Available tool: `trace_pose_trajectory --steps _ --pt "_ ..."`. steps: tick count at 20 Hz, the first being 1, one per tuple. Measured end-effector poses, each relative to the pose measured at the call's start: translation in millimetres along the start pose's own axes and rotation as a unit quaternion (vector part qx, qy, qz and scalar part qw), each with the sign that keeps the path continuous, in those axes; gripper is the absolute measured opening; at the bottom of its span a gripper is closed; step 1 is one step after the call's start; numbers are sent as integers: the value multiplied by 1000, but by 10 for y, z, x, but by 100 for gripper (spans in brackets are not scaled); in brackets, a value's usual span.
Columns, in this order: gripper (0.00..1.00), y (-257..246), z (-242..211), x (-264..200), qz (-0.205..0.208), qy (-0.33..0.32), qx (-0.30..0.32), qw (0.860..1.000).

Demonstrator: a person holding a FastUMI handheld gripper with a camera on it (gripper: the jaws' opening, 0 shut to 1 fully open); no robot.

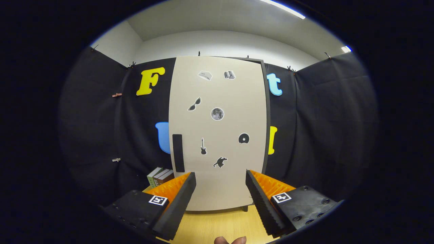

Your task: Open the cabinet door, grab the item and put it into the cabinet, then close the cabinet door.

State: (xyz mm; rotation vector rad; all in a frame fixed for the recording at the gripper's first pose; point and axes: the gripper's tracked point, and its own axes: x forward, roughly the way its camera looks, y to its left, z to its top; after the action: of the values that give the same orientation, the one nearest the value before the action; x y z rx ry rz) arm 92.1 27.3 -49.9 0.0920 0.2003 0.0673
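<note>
Peeking up between the two fingers, at the nearest point, are the tips of a person's hand (230, 240), just above the wooden tabletop (217, 223). The gripper (220, 184) stands released, its two fingers spread wide and holding nothing: the left finger (176, 203) and the right finger (262, 203) each show a black ribbed pad backed by orange, with a small square marker on the black block behind it. Bare tabletop runs between them.

Just ahead of the fingertips stands the cabinet (265, 135), upright on the tabletop, and its beige door (217, 98) is shut, facing the gripper squarely. A dark vertical handle (178, 153) sits on the door near its left edge, a little above and just beyond the tip of the left finger. The door carries several small stickers, among them sunglasses (194, 104), a moon (217, 114), a guitar (203, 146) and a disc (243, 138).

To the left of the cabinet, beside its lower corner and beyond the left finger, a few books (159, 176) stand together on the table; they are partly hidden by that finger. Whether they are the item to be stored I cannot tell.

Behind everything hangs the black cloth wall (322, 128), with a pale ceiling (220, 20) and a strip light (284, 8) above.
</note>
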Motion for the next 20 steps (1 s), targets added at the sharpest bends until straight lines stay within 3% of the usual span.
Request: trace_pose_trajectory --steps 20 --pt "96 10 -10 -40 -1 -2 -2 1000"
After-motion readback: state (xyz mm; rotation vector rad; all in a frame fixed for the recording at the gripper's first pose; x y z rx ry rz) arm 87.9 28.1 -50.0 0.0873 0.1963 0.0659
